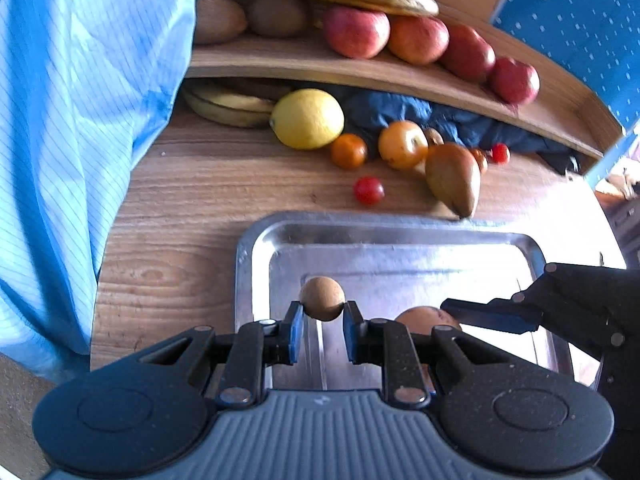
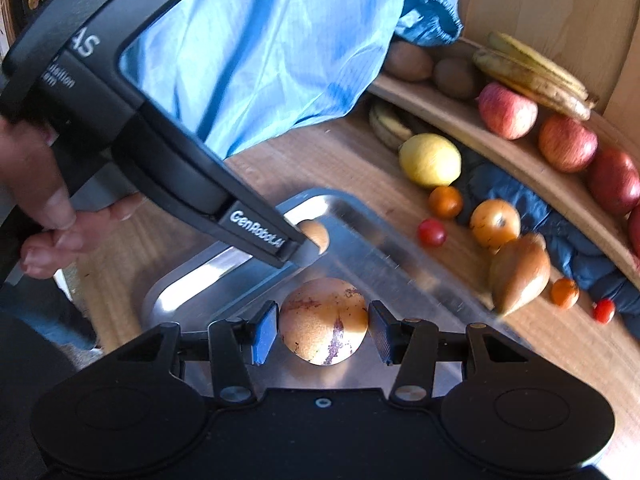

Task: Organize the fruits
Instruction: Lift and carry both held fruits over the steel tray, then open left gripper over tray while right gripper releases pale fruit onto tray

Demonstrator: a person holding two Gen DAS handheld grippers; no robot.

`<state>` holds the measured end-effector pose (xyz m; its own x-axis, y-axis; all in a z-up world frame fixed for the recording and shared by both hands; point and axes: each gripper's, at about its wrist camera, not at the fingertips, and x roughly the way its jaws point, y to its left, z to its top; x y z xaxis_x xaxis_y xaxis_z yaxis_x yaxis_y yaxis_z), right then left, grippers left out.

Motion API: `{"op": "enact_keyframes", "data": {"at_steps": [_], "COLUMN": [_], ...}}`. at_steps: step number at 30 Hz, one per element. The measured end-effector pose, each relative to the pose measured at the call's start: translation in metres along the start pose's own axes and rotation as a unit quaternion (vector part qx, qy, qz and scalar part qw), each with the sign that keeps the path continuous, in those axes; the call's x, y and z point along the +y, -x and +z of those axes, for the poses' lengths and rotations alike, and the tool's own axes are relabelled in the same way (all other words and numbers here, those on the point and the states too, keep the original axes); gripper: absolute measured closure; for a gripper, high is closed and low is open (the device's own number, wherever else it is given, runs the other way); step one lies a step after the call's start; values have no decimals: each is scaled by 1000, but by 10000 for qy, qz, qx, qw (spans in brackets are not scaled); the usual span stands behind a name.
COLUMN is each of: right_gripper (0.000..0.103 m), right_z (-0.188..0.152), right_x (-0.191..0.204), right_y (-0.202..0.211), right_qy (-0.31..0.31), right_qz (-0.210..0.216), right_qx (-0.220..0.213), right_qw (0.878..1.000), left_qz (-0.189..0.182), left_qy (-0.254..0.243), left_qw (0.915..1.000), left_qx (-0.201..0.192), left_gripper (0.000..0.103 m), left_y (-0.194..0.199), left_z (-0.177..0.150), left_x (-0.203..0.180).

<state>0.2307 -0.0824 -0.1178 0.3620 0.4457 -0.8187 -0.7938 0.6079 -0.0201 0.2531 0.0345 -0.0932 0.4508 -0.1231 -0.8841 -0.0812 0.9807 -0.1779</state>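
While most fruit lies loose at 12 o'clock, left-wrist view: left gripper point(image 1: 322, 322) clamps small brown fruit point(image 1: 322, 298) over metal tray point(image 1: 256, 248). Right-wrist view: right gripper point(image 2: 323, 330) brackets speckled round fruit point(image 2: 323, 332), contact w/ pads unclear. Early stage imo.

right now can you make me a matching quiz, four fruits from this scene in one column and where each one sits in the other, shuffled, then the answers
Fruits
1. small brown fruit
2. lemon
3. red apples
4. speckled yellow fruit

Places
A. on the raised wooden shelf
B. between the left claw's fingers, over the tray
C. between the right claw's fingers
D. on the wooden table beside a banana

Pairs: 1-B, 2-D, 3-A, 4-C
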Motion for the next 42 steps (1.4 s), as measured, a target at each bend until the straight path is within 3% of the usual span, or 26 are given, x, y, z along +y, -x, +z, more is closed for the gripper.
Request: {"op": "enact_keyframes", "data": {"at_steps": [1, 13, 22, 27, 30, 34, 38, 42], "right_gripper": [52, 52, 51, 45, 34, 18, 5, 2], "right_z": [-2, -17, -24, -29, -33, -35, -32, -34], "right_x": [3, 31, 41, 49, 53, 56, 63, 62], "right_y": [0, 1, 6, 10, 16, 23, 27, 30], "right_qy": [-5, -304, -676, -874, -1037, -1189, -1127, -1174], "right_qz": [27, 40, -215, -356, -432, -496, -494, -645], "right_qx": [44, 342, 269, 246, 233, 355, 598, 906], "right_qw": [10000, 9989, 9971, 9952, 9934, 9910, 9906, 9868], "left_qz": [3, -135, -195, -293, -322, -426, -660, -722], "left_qy": [-42, -253, -386, -515, -637, -905, -1004, -1339], "left_qw": [10000, 9994, 9988, 9981, 9974, 9949, 9928, 9883], "left_qx": [41, 212, 243, 144, 31, -87, -6, 101], "left_gripper": [87, 87, 83, 63, 40, 23, 14, 5], "left_y": [0, 4, 12, 23, 32, 41, 48, 51], "left_z": [-2, -19, -29, -34, -38, -47, -56, -67], "left_x": [-1, 4, 12, 18, 24, 30, 39, 43]}}
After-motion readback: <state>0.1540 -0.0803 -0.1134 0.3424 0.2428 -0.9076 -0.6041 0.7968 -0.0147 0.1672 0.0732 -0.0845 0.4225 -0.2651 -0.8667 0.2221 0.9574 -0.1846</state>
